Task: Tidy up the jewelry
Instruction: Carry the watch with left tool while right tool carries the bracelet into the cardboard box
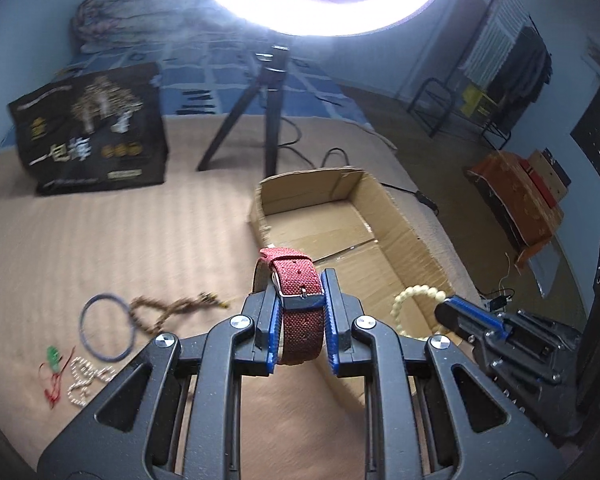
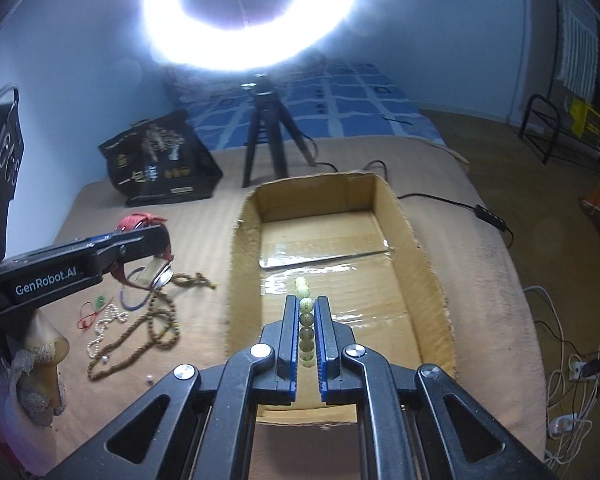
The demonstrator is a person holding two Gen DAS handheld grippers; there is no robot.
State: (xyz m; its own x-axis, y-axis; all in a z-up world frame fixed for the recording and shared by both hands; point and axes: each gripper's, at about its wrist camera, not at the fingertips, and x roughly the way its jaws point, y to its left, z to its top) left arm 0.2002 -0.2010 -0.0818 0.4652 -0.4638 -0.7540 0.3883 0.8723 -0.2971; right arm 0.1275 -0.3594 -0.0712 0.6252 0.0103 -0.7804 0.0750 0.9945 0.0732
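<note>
My left gripper (image 1: 300, 288) is shut on a red fabric-strap watch (image 1: 298, 280) and holds it above the beige bedspread, just left of the open cardboard box (image 1: 412, 248). My right gripper (image 2: 303, 304) is shut on a cream bead bracelet (image 2: 305, 312) and holds it over the box's (image 2: 244, 240) near half. In the left wrist view the bracelet (image 1: 418, 294) shows at the right gripper's tip. On the spread lie a brown bead necklace (image 2: 156, 328), a blue ring bangle (image 1: 107, 328), a white pearl strand (image 1: 86, 380) and a green charm on red cord (image 1: 54, 364).
A black printed bag (image 1: 92, 132) stands at the back left. A ring light on a black tripod (image 1: 268, 108) stands behind the box, with its cable trailing right. Past the bed edge on the right are cables and a power strip (image 2: 580, 368).
</note>
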